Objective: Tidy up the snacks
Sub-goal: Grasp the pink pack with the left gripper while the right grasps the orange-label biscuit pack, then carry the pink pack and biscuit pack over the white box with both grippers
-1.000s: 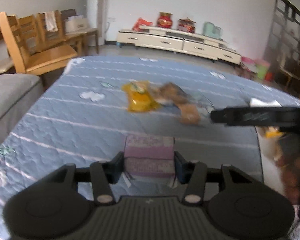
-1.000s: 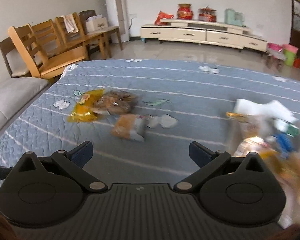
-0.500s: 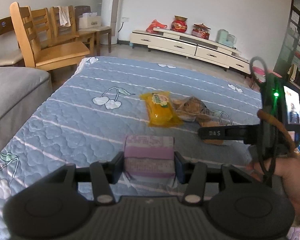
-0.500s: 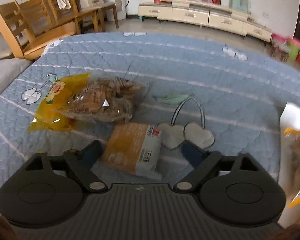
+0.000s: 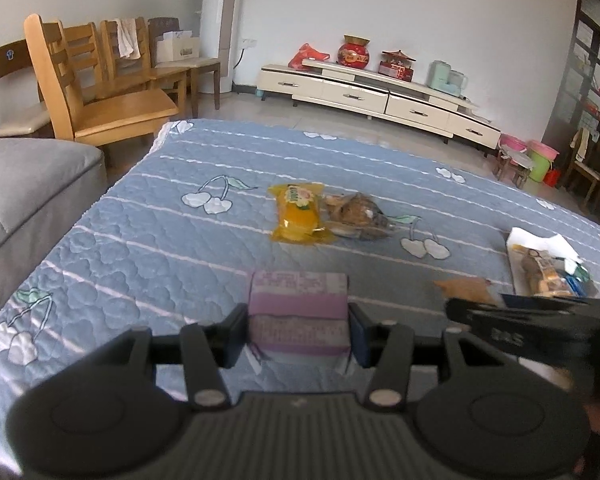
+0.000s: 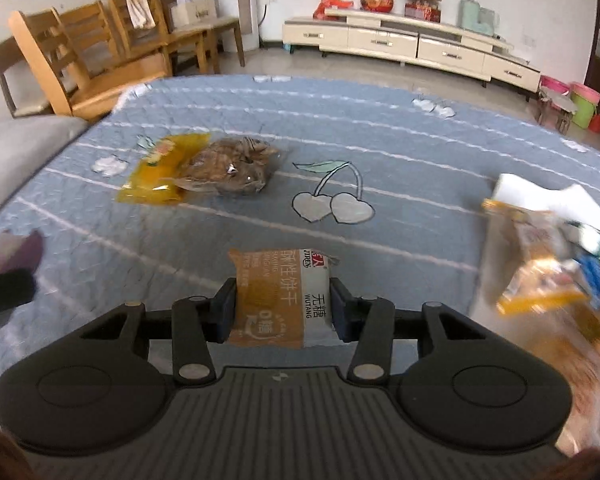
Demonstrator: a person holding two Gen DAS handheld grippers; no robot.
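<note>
Landmark: the blue quilt (image 5: 140,248) with its cherry print, spread under everything listed. Entries run left to right.

1. Grey sofa (image 5: 16,192): against the quilt's left edge.
2. Wooden chairs (image 5: 100,92): in a row beyond the quilt's far left corner; a cloth hangs on one.
3. Left gripper (image 5: 298,330): over the quilt's near edge, clenched on a purple snack packet (image 5: 298,312). Both pads press the packet's sides.
4. Yellow snack bag (image 5: 300,216): flat near the quilt's middle, in both views.
5. Clear bag of brown snacks (image 5: 358,216): touching the yellow bag's right side and partly overlapping it in the right wrist view.
6. Right gripper (image 6: 283,310): over the quilt's near middle, jaws closing, with an orange-and-white biscuit packet (image 6: 282,296) between them. The pads meet the packet's two long sides, so it is grasped. From the left wrist view this gripper shows as a dark blurred bar to the right, with an orange corner of the packet in front of it.
7. White tray (image 5: 540,240): on the quilt's right side, holding a pile of mixed snack packets (image 5: 548,276); blurred in the right wrist view, so single packets cannot be told apart there.
8. Cream low cabinet (image 5: 380,96): on the floor along the wall beyond the quilt's far edge, with a red jar (image 5: 354,52) and other ornaments on top.
9. Pink and green buckets (image 5: 536,160): on the floor past the quilt's far right corner.
</note>
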